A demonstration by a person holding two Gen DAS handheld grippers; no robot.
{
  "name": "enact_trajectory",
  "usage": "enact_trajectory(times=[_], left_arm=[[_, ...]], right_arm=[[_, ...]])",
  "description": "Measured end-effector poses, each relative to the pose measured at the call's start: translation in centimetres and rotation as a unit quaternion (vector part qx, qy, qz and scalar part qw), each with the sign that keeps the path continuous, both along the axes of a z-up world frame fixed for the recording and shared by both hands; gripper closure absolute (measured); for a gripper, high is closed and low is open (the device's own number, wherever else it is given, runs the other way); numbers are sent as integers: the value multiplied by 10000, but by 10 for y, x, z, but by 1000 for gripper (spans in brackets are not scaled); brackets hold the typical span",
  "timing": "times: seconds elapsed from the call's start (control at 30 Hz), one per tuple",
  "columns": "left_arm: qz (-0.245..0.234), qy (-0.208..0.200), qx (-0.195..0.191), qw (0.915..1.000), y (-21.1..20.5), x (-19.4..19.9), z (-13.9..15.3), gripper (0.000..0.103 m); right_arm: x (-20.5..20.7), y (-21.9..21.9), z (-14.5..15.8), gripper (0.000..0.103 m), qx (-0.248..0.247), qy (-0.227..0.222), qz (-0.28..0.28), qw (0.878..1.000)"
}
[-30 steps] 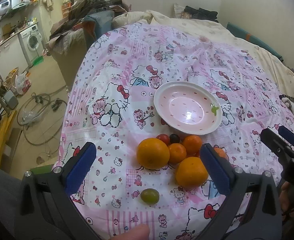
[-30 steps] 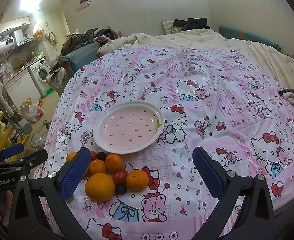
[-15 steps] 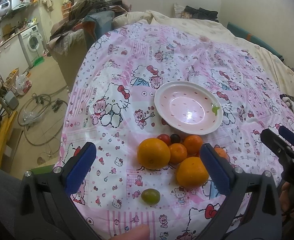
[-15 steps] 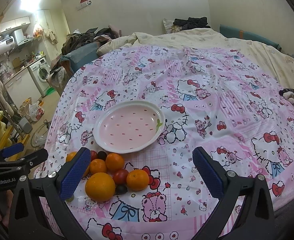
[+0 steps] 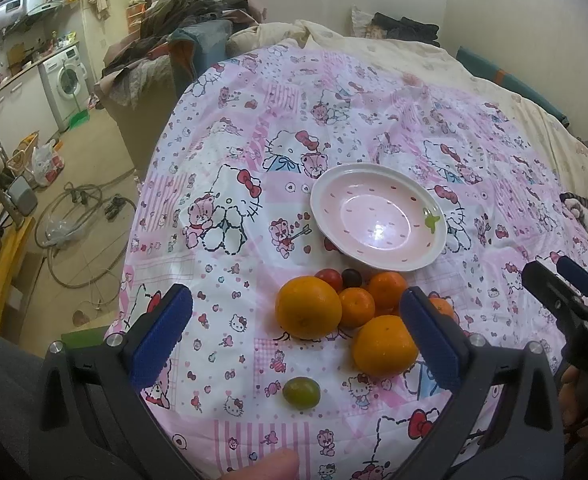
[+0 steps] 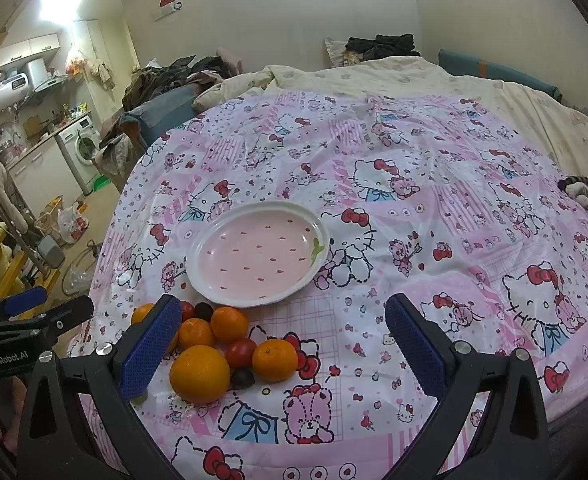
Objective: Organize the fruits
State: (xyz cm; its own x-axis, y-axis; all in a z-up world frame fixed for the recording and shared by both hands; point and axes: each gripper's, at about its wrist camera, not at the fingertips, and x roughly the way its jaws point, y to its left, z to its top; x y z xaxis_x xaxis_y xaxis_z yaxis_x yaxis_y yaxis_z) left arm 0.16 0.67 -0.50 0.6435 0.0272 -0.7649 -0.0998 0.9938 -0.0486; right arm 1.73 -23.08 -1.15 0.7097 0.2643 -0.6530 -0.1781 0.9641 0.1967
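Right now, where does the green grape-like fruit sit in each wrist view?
Left wrist: green fruit lies alone on the cloth, bottom centre, nearer the camera than the orange pile.
Right wrist: only a sliver shows, low left, under the left finger's blue pad.
Shared landmark: pink plate, empty, just beyond the pile.

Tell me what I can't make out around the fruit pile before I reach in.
- Left wrist view: the small orange at the pile's right edge is mostly behind the left gripper, whose jaws are open.
- Right wrist view: the big orange and green fruit are largely hidden by the right gripper.
- Cat: only a paw shows, cut off by the edge.
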Motion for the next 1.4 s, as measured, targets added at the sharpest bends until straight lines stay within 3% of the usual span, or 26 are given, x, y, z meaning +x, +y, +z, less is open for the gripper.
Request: enact_trajectory(times=[1.4], left_arm=[[27, 11, 29, 10000, 2, 0, 3, 1]], right_arm=[[1, -2, 1, 0, 62, 32, -31, 10000]])
